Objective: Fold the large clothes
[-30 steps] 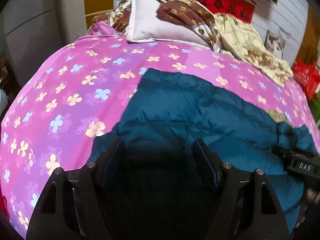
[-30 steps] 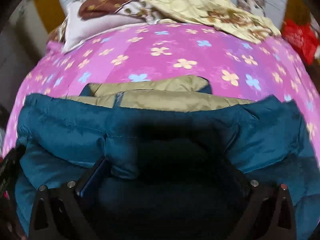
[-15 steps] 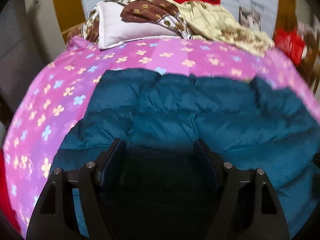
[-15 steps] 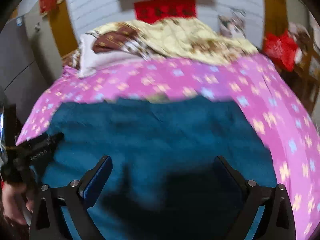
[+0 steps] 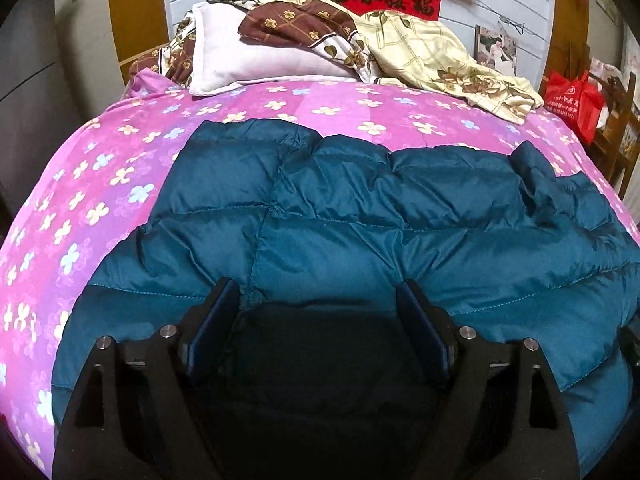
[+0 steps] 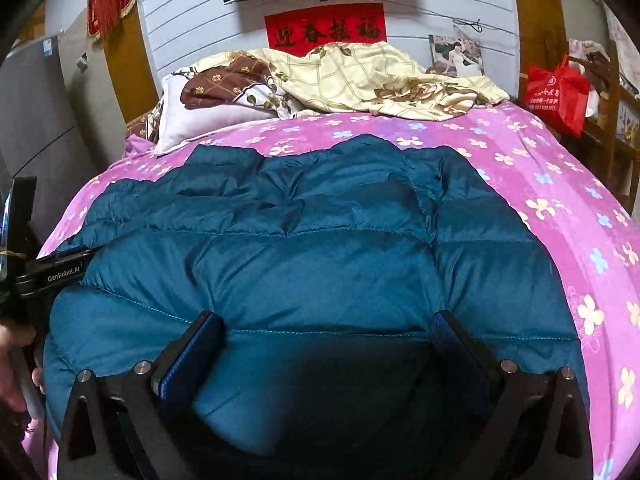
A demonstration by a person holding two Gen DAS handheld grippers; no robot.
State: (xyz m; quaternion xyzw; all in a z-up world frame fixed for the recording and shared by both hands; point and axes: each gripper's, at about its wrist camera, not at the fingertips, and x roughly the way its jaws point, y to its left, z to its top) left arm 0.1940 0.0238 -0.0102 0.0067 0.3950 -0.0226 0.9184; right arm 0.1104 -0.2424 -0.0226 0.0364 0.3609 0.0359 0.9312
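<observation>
A large teal quilted down jacket (image 5: pixel 360 216) lies spread flat on the pink flowered bedspread (image 5: pixel 100 184); it also shows in the right wrist view (image 6: pixel 312 248). My left gripper (image 5: pixel 320 300) is open, its fingers wide apart just above the jacket's near edge. My right gripper (image 6: pixel 328 328) is open too, over the jacket's near edge further right. The left gripper's body (image 6: pixel 52 272) shows at the left edge of the right wrist view. Neither gripper holds cloth.
A white pillow (image 5: pixel 256 56) and a crumpled cream and brown quilt (image 5: pixel 432 52) lie at the head of the bed. A red bag (image 6: pixel 560 92) hangs on wooden furniture at the right. A grey cabinet (image 6: pixel 36 120) stands at the left.
Both grippers have drawn back and up from the jacket. The olive lining seen a second ago is now covered; the jacket lies flat with its teal side up.
</observation>
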